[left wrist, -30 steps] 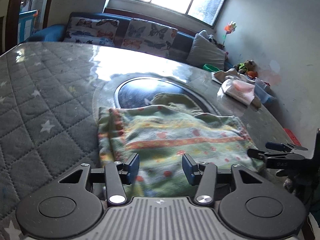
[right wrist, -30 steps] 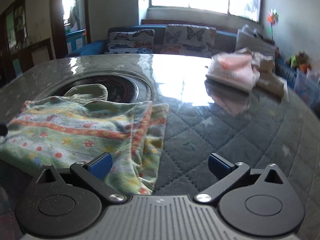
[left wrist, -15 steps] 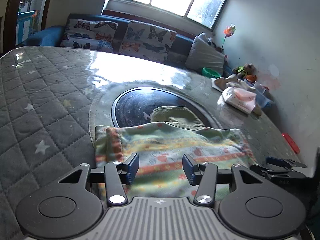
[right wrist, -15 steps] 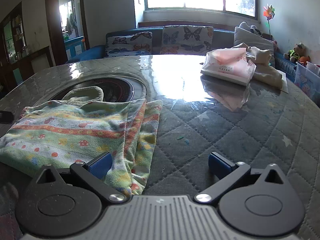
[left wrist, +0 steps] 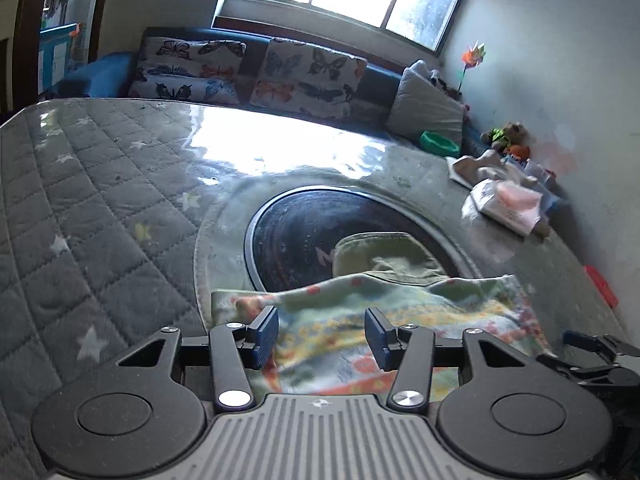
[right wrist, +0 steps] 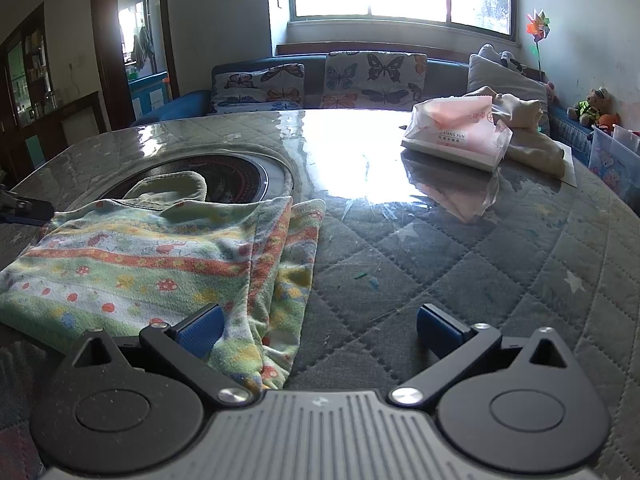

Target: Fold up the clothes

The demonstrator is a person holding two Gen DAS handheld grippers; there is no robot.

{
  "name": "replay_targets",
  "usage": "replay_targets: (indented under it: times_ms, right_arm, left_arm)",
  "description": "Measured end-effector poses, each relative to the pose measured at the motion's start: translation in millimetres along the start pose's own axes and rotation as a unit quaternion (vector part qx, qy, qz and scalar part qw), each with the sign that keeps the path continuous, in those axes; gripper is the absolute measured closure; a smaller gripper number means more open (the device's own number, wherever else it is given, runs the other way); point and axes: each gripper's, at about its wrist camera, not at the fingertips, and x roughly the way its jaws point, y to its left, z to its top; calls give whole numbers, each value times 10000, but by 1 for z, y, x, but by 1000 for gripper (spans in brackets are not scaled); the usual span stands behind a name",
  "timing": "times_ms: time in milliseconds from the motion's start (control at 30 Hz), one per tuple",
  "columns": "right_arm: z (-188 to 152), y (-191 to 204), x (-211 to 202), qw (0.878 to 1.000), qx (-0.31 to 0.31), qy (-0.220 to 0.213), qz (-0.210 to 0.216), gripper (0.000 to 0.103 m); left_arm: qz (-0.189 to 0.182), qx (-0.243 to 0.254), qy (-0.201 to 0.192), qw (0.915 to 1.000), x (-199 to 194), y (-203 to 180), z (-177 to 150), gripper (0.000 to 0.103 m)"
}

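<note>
A green child's garment [left wrist: 420, 320] with orange stripes and red dots lies folded flat on the table, its plain green collar [left wrist: 384, 256] resting on the black round plate. My left gripper [left wrist: 322, 336] hovers over the garment's near edge with its jaws half apart; the cloth lies below them, not pinched. In the right wrist view the garment [right wrist: 140, 264] fills the left side. My right gripper [right wrist: 320, 330] stands wide open at its right folded edge, left pad [right wrist: 202, 330] over the cloth, right pad over bare quilt. Each gripper's tip shows in the other's view.
The table wears a grey quilted cover [right wrist: 480, 264] under a glossy sheet, with a black round plate [left wrist: 296, 232] set in it. A pink tissue pack [right wrist: 456, 136] and beige cloth [right wrist: 528, 132] sit at the far right. A sofa with butterfly cushions [right wrist: 372, 76] stands behind.
My left gripper has drawn back toward the garment's near edge, so more of the table and round plate shows ahead. Its jaws kept the same gap. The right gripper stayed put.
</note>
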Motion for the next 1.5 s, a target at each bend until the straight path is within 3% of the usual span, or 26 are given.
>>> replay_targets:
  times_ms: [100,367,667,833,1000,1200,1500]
  right_arm:
    - [0,0,0,10000,4,-1,1,0]
    - [0,1,1,10000,-4,5,-9,0]
    - [5,1,0,10000,23,26,11,0]
    - [35,3,0,9999,-38,-132,-36,0]
    - [58,13,24,9994,-322,-78,-33,3]
    - [64,6,63,9995,-201,212,-138,11]
    - [73,-1,61,9998,-33,52,-177,11]
  left_arm:
    - [161,-24,124,9998,12,9,1,52]
    - [280,-7,-1,9996,8,4,6,52]
    - [-678,526,-61,9963,-19,-59,-11,50]
    - [-985,787,109,9920,-18,-83,-26,48]
    - [-1039,820,279,9908,-15,-90,-39,47]
    - [-1021,826,431,9904,-10,-87,-47,47]
    - [-1071,857,471,9894,-8,-88,-50,43]
